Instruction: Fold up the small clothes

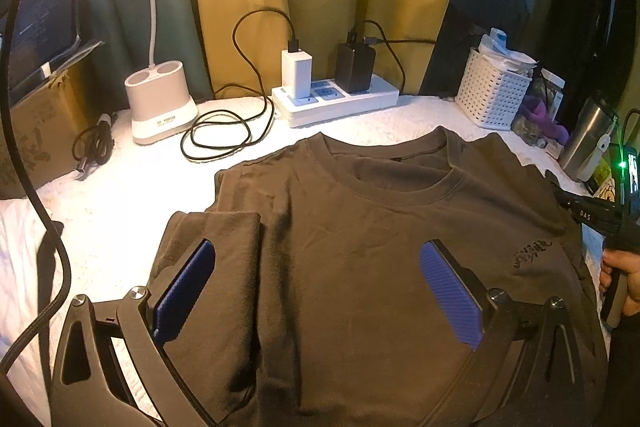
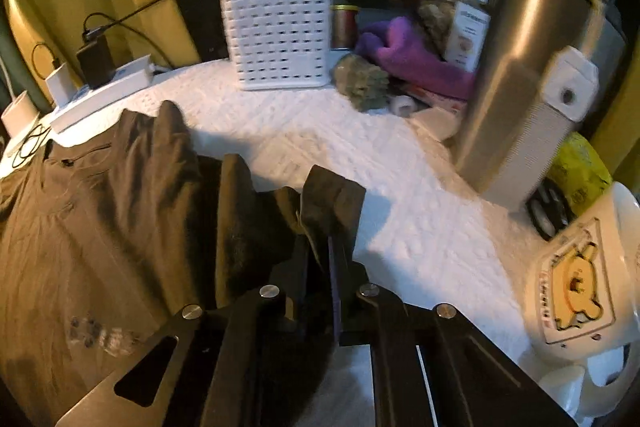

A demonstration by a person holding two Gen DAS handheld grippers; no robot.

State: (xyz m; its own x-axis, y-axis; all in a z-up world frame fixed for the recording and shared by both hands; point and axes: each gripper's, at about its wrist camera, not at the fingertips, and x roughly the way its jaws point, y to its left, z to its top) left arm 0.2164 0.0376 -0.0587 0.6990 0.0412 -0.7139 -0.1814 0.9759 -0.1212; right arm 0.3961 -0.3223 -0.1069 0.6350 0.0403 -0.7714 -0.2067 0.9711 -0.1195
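My left gripper (image 1: pixel 316 291) hangs with jaws apart over the brown shirt (image 1: pixel 360 247), which lies flat on the white table cover (image 1: pixel 132 195), left sleeve folded inward. My right gripper (image 2: pixel 320 267) clamps the right sleeve edge (image 2: pixel 332 195). Bare cover lies far of it, before the basket (image 2: pixel 276 31).

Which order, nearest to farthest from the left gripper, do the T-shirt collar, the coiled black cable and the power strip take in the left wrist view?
From the left gripper, open above the shirt:
1. T-shirt collar, just ahead, centre.
2. Coiled black cable, farther back on the left.
3. Power strip, at the back by the curtain.
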